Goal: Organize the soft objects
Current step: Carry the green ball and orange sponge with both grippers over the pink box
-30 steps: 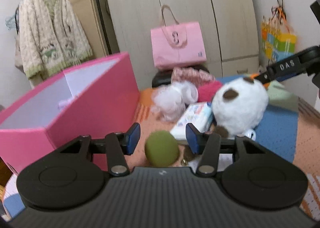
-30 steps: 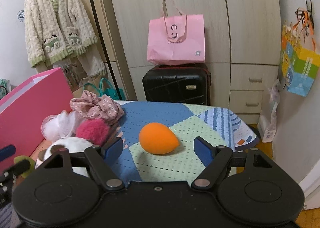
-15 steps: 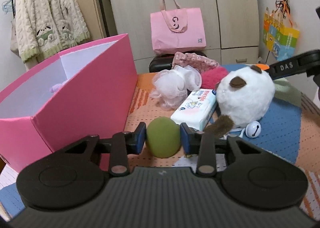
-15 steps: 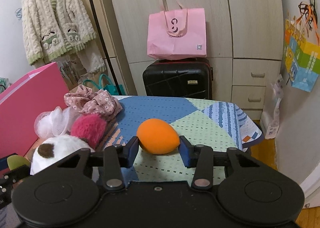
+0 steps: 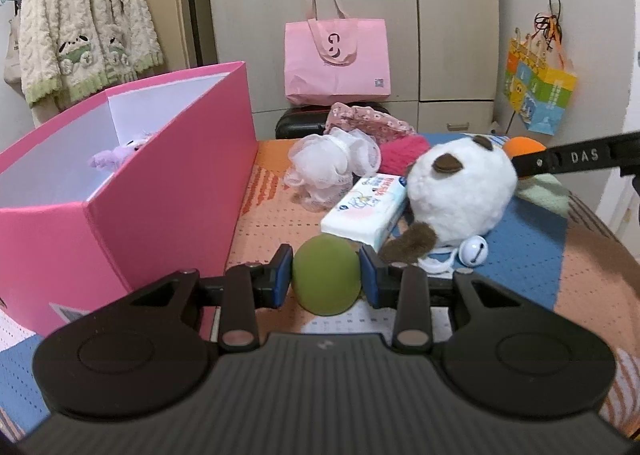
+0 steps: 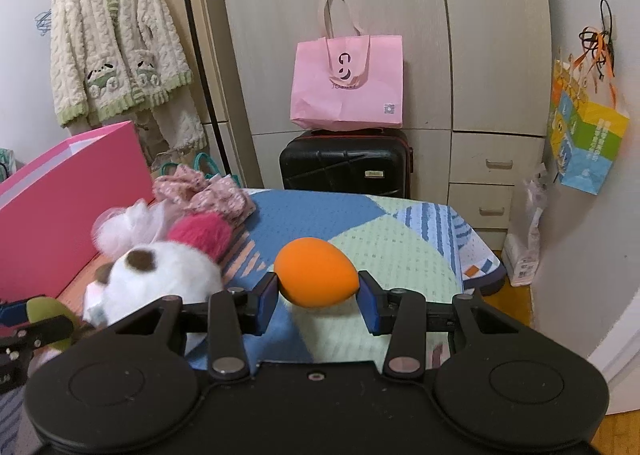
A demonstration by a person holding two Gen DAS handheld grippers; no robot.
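My left gripper (image 5: 325,281) is shut on a green sponge ball (image 5: 325,280), held beside the open pink box (image 5: 160,191). A purple soft toy (image 5: 116,153) lies inside the box. My right gripper (image 6: 317,293) is shut on an orange egg-shaped sponge (image 6: 316,277), held above the quilted table cover (image 6: 392,247). A white plush toy with brown spots (image 5: 460,195) lies between the two grippers; it also shows in the right wrist view (image 6: 160,275).
A white mesh pouf (image 5: 332,163), a red fuzzy ball (image 5: 402,153), a floral cloth (image 5: 368,119), a tissue pack (image 5: 366,211) and a small bell (image 5: 474,249) lie on the table. A black suitcase (image 6: 346,163) with a pink bag (image 6: 348,83) stands behind.
Both grippers closed from open onto their sponges. Both now hold them lifted a little, and the views have risen.
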